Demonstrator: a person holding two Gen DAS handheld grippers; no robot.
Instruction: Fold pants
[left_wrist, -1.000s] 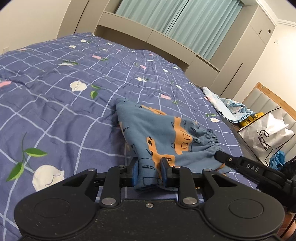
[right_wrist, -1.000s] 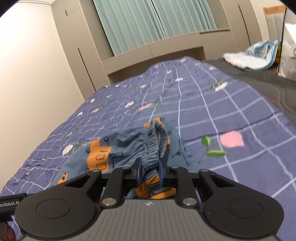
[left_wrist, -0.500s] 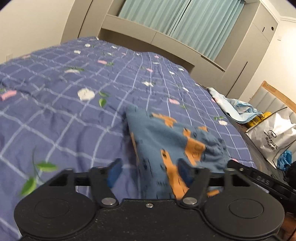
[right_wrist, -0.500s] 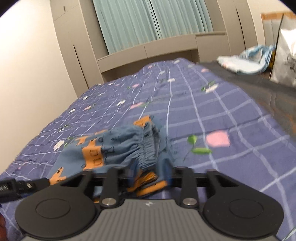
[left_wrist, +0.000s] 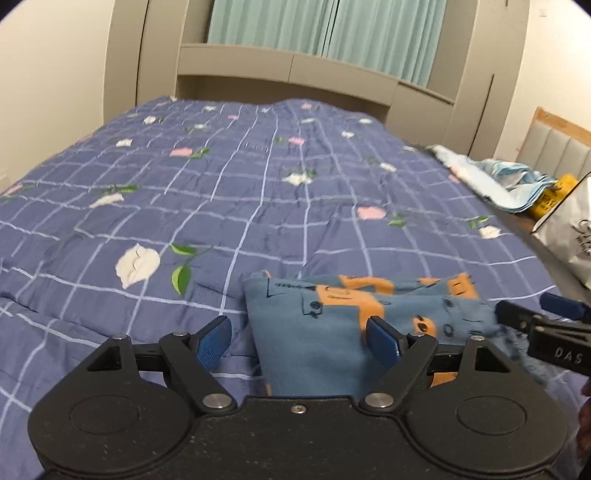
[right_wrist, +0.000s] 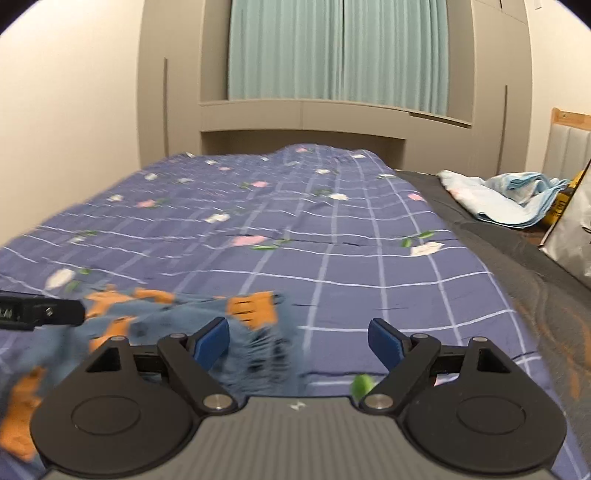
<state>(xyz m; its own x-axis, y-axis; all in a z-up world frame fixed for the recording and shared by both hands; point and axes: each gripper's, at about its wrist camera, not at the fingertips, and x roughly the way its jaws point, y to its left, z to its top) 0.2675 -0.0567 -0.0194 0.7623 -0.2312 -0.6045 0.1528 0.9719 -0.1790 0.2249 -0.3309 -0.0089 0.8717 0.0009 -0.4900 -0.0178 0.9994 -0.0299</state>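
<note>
A: Where are the pants?

B: One pair, blue cotton pants with orange vehicle prints, lies folded on the purple grid-patterned quilt with flower prints, near its front edge. Nothing else sits on that quilt.

A: And the claws?

B: Two. The left gripper has just been opening; its jaws stand wide, with the pants' left edge lying between the blue pads but not pinched. The right gripper has likewise just been opening; its jaws gape over the pants' elastic waist end, and no pad presses the cloth.

A: So the release is the step in hand?

B: I judge so. To do it well, draw both grippers straight back off the pants so no pad snags the top layer and drags the fold askew. The waist side looks bunched in the right wrist view, though blur hides detail; a light flattening pass there may help.

A: Anything beyond the quilt?

B: Off its right side, one crumpled light-blue cloth, one white paper bag, and one yellow item, partly hidden.
</note>
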